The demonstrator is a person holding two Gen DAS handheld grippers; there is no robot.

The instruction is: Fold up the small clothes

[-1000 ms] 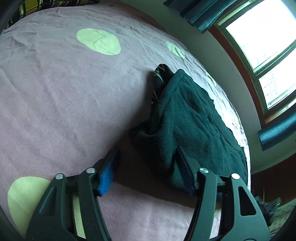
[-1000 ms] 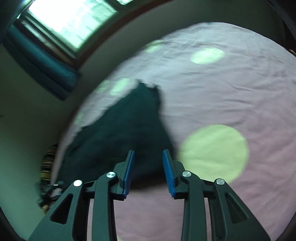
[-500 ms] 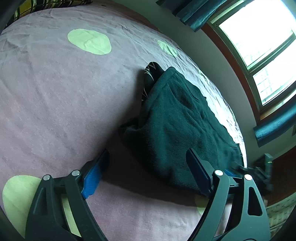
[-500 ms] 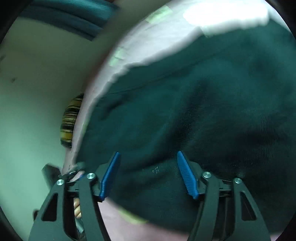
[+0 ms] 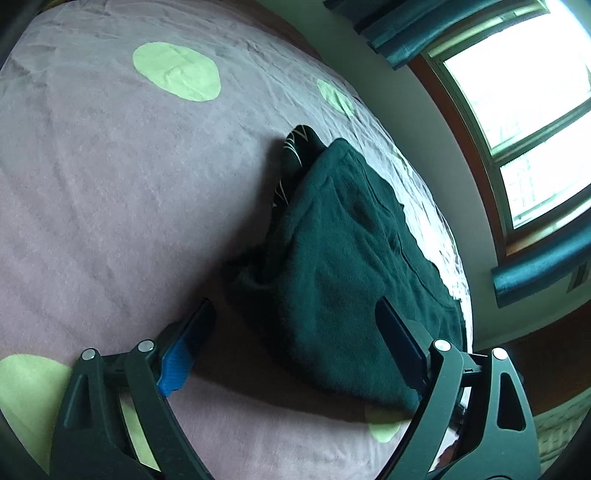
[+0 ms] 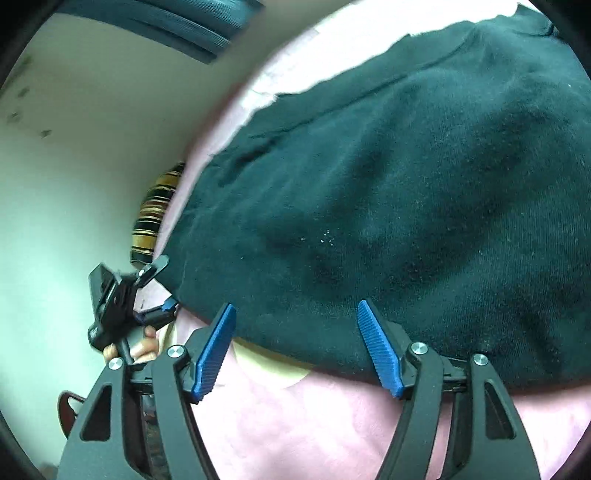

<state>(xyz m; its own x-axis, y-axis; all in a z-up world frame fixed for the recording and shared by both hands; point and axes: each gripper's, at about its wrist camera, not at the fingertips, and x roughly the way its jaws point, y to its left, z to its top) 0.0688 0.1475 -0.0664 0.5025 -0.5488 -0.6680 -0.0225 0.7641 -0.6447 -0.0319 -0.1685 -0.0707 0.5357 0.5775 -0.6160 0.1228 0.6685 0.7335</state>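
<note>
Dark green garment [image 5: 354,266] lies on the bed [image 5: 110,177], its near hem between both grippers' [image 5: 295,343] [image 6: 295,339] just-widened, empty jaws; regrasping the hem comes next.

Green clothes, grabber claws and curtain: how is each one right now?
dark green garment: folded over, lying on the bed, not gripped.
left gripper: open, jaws just widened, nothing pinched.
right gripper: open at the garment's edge, jaws just widened.
curtain: pulled aside, window uncovered.
</note>
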